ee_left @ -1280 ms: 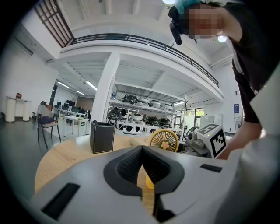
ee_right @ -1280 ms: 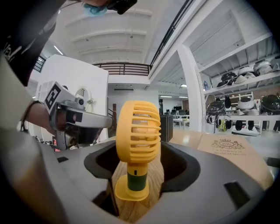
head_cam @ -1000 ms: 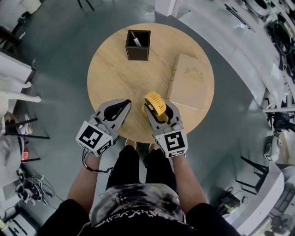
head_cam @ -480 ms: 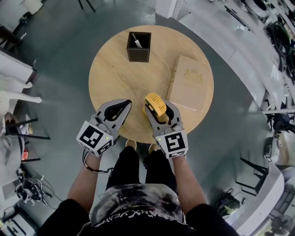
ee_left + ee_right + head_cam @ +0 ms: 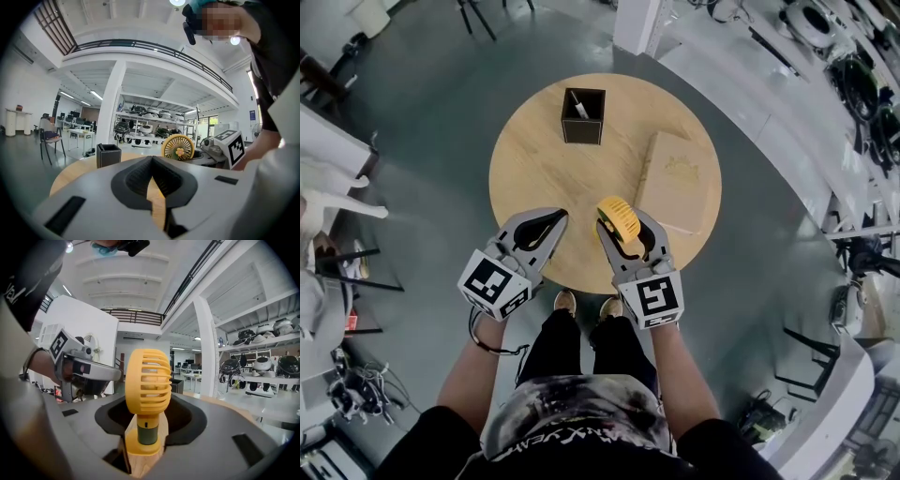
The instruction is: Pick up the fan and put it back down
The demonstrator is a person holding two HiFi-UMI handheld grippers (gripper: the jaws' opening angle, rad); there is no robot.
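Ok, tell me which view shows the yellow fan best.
Right gripper view: the fan fills the centre, cage, green neck and base all clear. The head view shows only its top from above; the left gripper view shows its front grille, small and distant.

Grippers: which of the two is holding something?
The right gripper, shut on the yellow fan at its base. The left gripper has its jaws together, nothing between them.

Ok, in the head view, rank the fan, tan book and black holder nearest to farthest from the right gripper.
1. The fan, held in the right gripper itself.
2. The tan book, just beyond on the table, to the right.
3. The black holder, at the table's far side, leftward.
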